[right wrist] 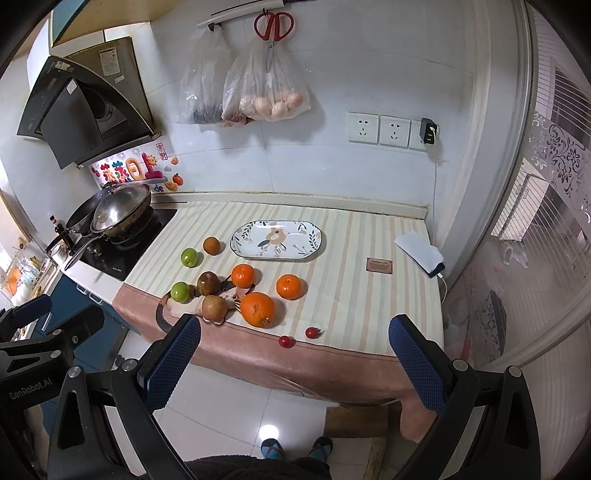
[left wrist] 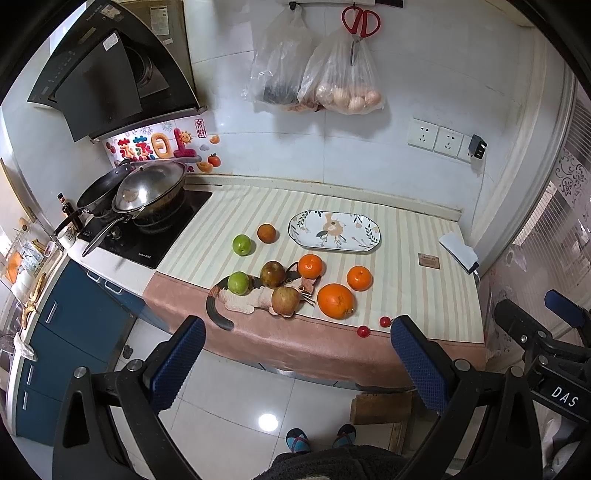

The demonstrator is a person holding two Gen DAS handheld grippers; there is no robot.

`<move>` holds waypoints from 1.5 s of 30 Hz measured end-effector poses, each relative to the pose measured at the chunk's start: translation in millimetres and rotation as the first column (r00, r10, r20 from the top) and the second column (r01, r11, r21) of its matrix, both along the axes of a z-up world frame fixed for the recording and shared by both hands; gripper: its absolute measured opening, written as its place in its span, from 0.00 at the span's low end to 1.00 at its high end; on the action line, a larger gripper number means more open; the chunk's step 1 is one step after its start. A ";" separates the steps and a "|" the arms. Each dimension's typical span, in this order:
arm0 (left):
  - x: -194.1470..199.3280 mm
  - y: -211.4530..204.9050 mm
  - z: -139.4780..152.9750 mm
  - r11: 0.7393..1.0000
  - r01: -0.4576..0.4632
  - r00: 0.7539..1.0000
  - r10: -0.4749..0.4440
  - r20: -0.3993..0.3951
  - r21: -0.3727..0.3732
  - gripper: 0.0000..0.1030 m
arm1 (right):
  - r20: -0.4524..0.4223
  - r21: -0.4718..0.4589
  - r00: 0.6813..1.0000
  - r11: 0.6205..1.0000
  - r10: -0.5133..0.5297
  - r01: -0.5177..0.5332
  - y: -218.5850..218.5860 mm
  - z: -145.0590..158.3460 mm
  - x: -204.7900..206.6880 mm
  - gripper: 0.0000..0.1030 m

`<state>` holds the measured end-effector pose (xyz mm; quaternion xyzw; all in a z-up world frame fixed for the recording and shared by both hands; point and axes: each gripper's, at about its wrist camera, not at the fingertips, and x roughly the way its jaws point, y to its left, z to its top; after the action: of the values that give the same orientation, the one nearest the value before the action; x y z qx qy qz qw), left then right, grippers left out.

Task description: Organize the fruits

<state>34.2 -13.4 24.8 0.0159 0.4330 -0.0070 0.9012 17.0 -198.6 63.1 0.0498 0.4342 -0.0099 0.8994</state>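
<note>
Fruit lies on a striped cloth [left wrist: 406, 258] on the counter: a large orange [left wrist: 335, 300] [right wrist: 258, 309], two mandarins [left wrist: 310, 266] [left wrist: 359, 278], two green apples [left wrist: 242, 244] [left wrist: 238, 283], brownish apples [left wrist: 273, 273] [left wrist: 284, 300], a dark orange fruit [left wrist: 266, 233] and two cherry tomatoes [left wrist: 385, 321] [right wrist: 286, 341]. An oval flowered plate [left wrist: 334, 231] [right wrist: 277, 239] lies empty behind them. My left gripper [left wrist: 297, 363] and right gripper [right wrist: 295, 363] are both open and empty, held over the floor in front of the counter.
A cat-shaped mat [left wrist: 255, 301] lies under some fruit. A stove with pans [left wrist: 147, 192] stands left. A phone on a charger [right wrist: 421, 253] lies at the right edge. Bags [left wrist: 332, 74] and scissors [left wrist: 360, 26] hang on the wall. A wooden stool [right wrist: 358, 421] stands below.
</note>
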 end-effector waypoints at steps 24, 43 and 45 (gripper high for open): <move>85.8 37.9 -82.2 0.969 -0.207 0.970 0.221 -0.100 0.134 1.00 | -0.204 0.219 0.976 0.975 0.071 -0.026 -32.3 -117.0 127.7 1.00; 201.3 129.1 -257.0 0.951 -0.306 0.810 0.288 -0.511 0.050 0.99 | -0.594 0.279 0.785 0.960 0.176 -0.004 64.0 -356.4 257.2 1.00; 210.6 126.3 -269.1 0.960 -0.279 0.802 0.238 -0.548 0.008 0.98 | -0.618 0.283 0.768 0.959 0.169 0.016 70.7 -369.5 260.4 1.00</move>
<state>244.8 112.9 -244.3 -0.0790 0.6683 0.0958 0.7335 277.4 -128.0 -306.4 0.1486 0.7114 0.0705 0.6832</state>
